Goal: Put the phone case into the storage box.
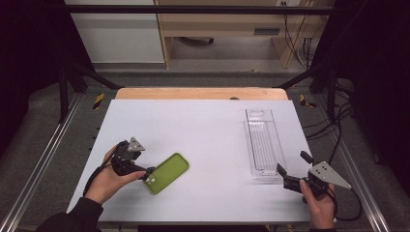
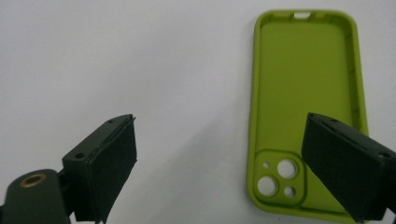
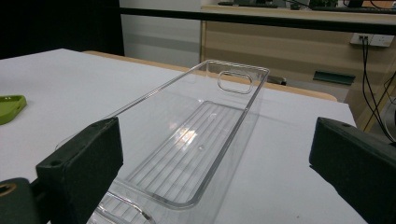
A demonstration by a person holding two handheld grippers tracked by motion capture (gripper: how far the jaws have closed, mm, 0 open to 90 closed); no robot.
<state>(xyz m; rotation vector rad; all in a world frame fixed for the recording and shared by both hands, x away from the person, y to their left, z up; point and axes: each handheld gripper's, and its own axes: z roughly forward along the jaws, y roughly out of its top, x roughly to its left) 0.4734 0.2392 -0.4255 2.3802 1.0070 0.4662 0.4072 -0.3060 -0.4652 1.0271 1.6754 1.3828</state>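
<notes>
While hovering with pads (image 2: 114,158) spread wide and clamping nothing, treat the left gripper (image 1: 149,174) as released. Look between its jaws in the left gripper view: one jaw over the camera corner of the green phone case (image 2: 303,93), the other well off to the side over bare table, neither pressing.

Find the case (image 1: 169,171) lying flat on the white table (image 1: 203,125), hollow side up, camera cut-outs toward the gripper.

Judging by that, take the step in hand to be a grasp at the case's camera end:
- Slide sideways until both jaws straddle that end.
- Sink almost to the tabletop before closing.
- Pinch across the narrow width, on the two raised side walls, not on the thin floor.
- Squeeze lightly; probably a soft rim, apt to buckle or squirt out.
- Lift level, to keep the far end from dragging.

Farther out, well to the right of the case, note the right gripper (image 1: 292,161), jaws likewise parted and empty. Just past it, see the near end of a clear tray (image 1: 247,135), which runs away from the case's side toward the far edge.

For moving room:
- Use the broad bare stretch between the case and the tray.
- Mind the near table edge, close behind the case, and the left edge beyond the left hand (image 1: 109,181).
- Clear the tray's upright wall (image 3: 154,91) from above, never from the side.
</notes>
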